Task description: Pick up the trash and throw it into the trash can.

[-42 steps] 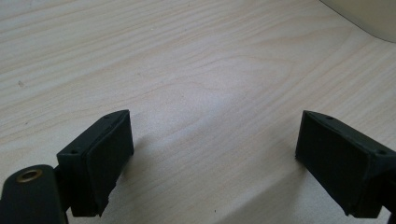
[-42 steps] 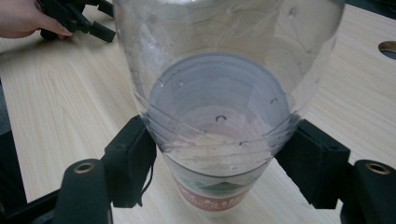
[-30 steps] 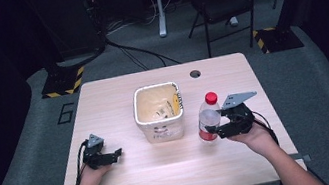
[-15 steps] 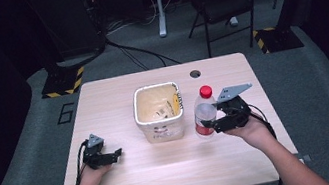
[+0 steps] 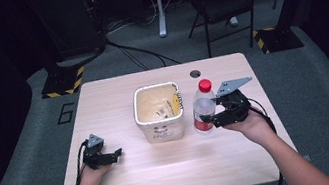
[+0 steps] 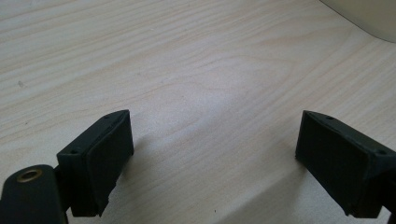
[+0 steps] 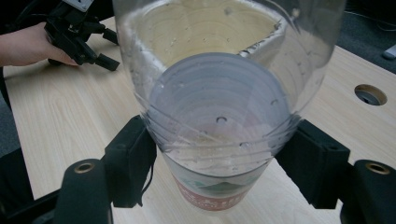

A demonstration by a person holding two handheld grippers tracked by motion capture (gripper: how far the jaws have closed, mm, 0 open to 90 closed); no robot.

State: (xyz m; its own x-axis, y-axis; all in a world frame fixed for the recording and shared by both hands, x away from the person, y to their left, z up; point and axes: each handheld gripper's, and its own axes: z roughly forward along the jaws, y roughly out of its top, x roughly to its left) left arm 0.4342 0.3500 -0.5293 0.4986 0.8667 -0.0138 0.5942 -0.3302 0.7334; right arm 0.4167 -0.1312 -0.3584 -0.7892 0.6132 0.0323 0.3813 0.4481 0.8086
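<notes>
Bottle: a clear plastic water bottle point(image 5: 202, 108) with a red cap point(image 5: 205, 85), standing just to the right of the cream tub point(image 5: 159, 109), tilted a little toward it.
Right gripper: my right gripper point(image 5: 219, 115) has its jaws clamped on the bottle's clear body, above the red-and-white label point(image 7: 215, 196); in the right gripper view the bottle sits square between the two pads, its base toward me.
Contact with the table: I can't tell whether the base touches the wood or has come clear.
Doing it well: I judge this a lift or carry, so I want a firm but gentle squeeze, since thin plastic should buckle, and I must keep the cap clear of the tub's rim.
Left gripper: my left gripper point(image 5: 104, 157) rests low on the wooden table point(image 5: 102, 98), jaws wide apart, nothing between them, well apart from the bottle.
</notes>
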